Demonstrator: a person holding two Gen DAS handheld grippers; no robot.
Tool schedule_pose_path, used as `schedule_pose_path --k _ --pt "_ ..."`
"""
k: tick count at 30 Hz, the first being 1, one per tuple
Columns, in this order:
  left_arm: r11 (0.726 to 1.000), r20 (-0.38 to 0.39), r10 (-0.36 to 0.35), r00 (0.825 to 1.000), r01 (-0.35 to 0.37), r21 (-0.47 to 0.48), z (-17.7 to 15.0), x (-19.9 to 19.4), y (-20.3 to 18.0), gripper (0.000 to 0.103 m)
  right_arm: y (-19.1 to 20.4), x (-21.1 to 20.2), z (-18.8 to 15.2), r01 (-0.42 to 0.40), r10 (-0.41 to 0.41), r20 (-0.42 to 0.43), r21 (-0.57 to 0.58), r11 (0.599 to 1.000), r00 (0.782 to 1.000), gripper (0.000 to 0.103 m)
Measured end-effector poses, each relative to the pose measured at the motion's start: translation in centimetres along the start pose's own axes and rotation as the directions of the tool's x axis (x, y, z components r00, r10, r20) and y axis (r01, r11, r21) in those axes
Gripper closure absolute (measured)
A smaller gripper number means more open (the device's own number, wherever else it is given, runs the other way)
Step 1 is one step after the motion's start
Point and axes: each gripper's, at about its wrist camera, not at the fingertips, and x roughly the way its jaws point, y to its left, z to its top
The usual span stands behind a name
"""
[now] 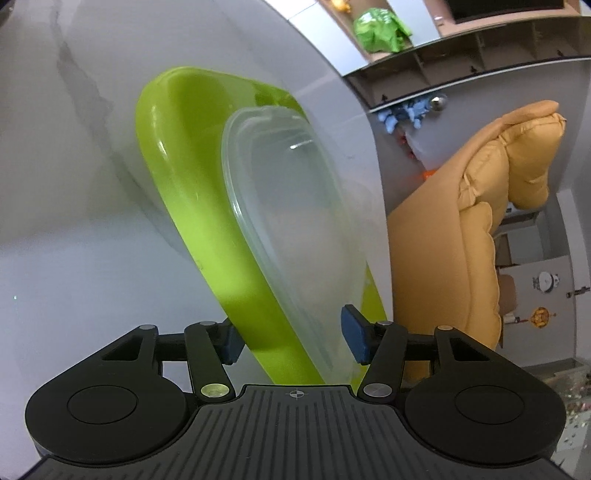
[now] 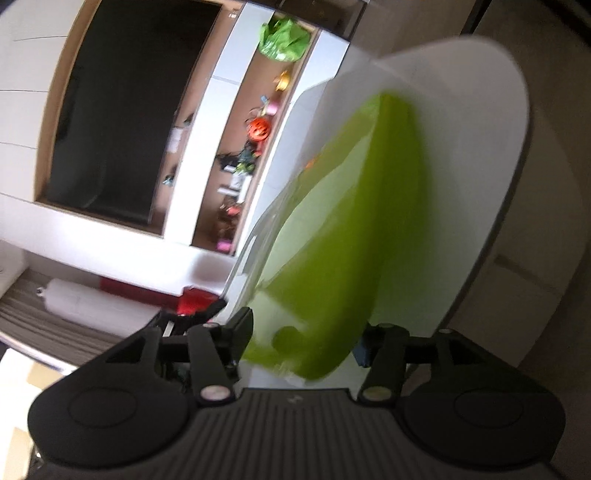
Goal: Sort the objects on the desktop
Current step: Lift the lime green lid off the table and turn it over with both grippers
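Observation:
A lime green plastic tray [image 1: 192, 173] is held tilted on edge above the white marble table [image 1: 55, 184]. A clear plastic container [image 1: 284, 206] sits nested inside it. My left gripper [image 1: 291, 341] is shut on the near end of the tray and the clear container together, its blue pads [image 1: 354, 334] on either side. In the right wrist view the same green tray [image 2: 354, 236] fills the middle, blurred. My right gripper [image 2: 303, 339] is shut on its other end, with the clear container's rim [image 2: 262, 236] showing to the left.
An orange leather chair [image 1: 480, 221] stands beyond the table's edge. A shelf unit holds a green bag [image 1: 380, 29] and a blue toy [image 1: 406, 112]. In the right wrist view, a dark screen [image 2: 122, 110], toy shelves [image 2: 255, 129] and a white-and-red cylinder [image 2: 96, 299].

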Motion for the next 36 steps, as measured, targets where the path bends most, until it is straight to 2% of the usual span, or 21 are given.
schedule_pose_path --k 3,5,7,8,9,10,12,13,16,22,24,27,29,30,34,36 --pt "0.999 -0.002 0.003 1.0 -0.002 0.051 0.0 0.3 -0.9 0.045 0.4 0.5 0.7 0.0 -0.002 0.057 0.043 0.999 0.998 0.045" --pt "0.995 0.006 0.007 1.0 -0.007 0.096 -0.1 0.4 -1.3 0.046 0.7 0.9 1.1 -0.002 -0.005 0.095 0.071 0.997 0.996 0.05" --pt "0.993 0.014 0.006 1.0 -0.008 0.119 0.0 0.5 -1.2 0.042 1.0 1.2 1.6 -0.005 -0.009 0.132 0.1 0.995 0.991 0.063" --pt "0.993 0.016 0.005 1.0 -0.007 0.116 0.1 0.4 -0.8 0.039 1.2 1.4 1.8 -0.006 -0.011 0.151 0.114 0.993 0.989 0.076" --pt "0.994 0.023 0.001 1.0 -0.004 0.107 0.3 0.2 -0.3 0.033 1.2 1.2 2.3 -0.018 -0.007 0.164 0.15 0.989 0.986 0.084" --pt "0.995 0.032 -0.004 0.999 0.001 0.096 0.7 -0.1 0.2 0.025 1.2 1.0 2.8 -0.03 -0.003 0.178 0.185 0.982 0.984 0.088" --pt "0.997 0.05 -0.015 0.999 0.011 0.073 1.4 -0.7 1.3 0.015 1.3 0.0 3.7 -0.076 0.033 0.19 0.225 0.971 0.981 0.097" --pt "0.998 0.059 -0.02 0.998 0.016 0.061 1.8 -1.0 1.8 0.011 1.6 -0.7 4.1 -0.078 0.035 0.196 0.219 0.973 0.98 0.097" --pt "0.999 0.075 -0.038 0.997 0.035 0.035 3.0 -1.5 3.2 0.009 2.2 -2.9 4.9 -0.058 0.021 0.194 0.189 0.98 0.981 0.097" --pt "0.994 -0.086 -0.072 0.994 0.078 0.072 4.4 1.7 3.1 0.005 -1.8 -5.7 5.0 -0.086 0.055 0.11 0.303 0.949 0.992 0.097" --pt "0.991 -0.11 -0.072 0.991 0.083 0.105 4.4 2.4 2.7 0.005 -3.5 -6.0 4.9 -0.106 0.073 0.113 0.324 0.94 0.991 0.097" --pt "0.984 -0.095 -0.016 0.995 0.032 0.174 4.2 2.6 1.4 0.008 -4.4 -5.8 4.9 -0.124 0.092 0.117 0.313 0.942 0.989 0.096" --pt "0.966 -0.039 0.077 0.996 -0.065 0.249 3.8 2.0 0.1 0.025 -4.3 -5.3 5.2 -0.13 0.098 0.12 0.299 0.945 0.988 0.096" --pt "0.954 -0.01 0.098 0.995 -0.091 0.285 3.6 1.4 -0.5 0.028 -4.2 -5.1 5.4 -0.133 0.1 0.125 0.292 0.947 0.987 0.096" --pt "0.948 0.05 0.052 0.997 -0.065 0.312 4.2 -1.8 -2.1 0.044 -3.5 -4.3 6.3 -0.154 0.11 0.171 0.27 0.95 0.979 0.094" --pt "0.947 0.08 0.033 0.996 -0.057 0.317 4.7 -3.8 -2.8 0.046 -2.2 -3.9 6.7 -0.166 0.125 0.185 0.229 0.959 0.975 0.093"
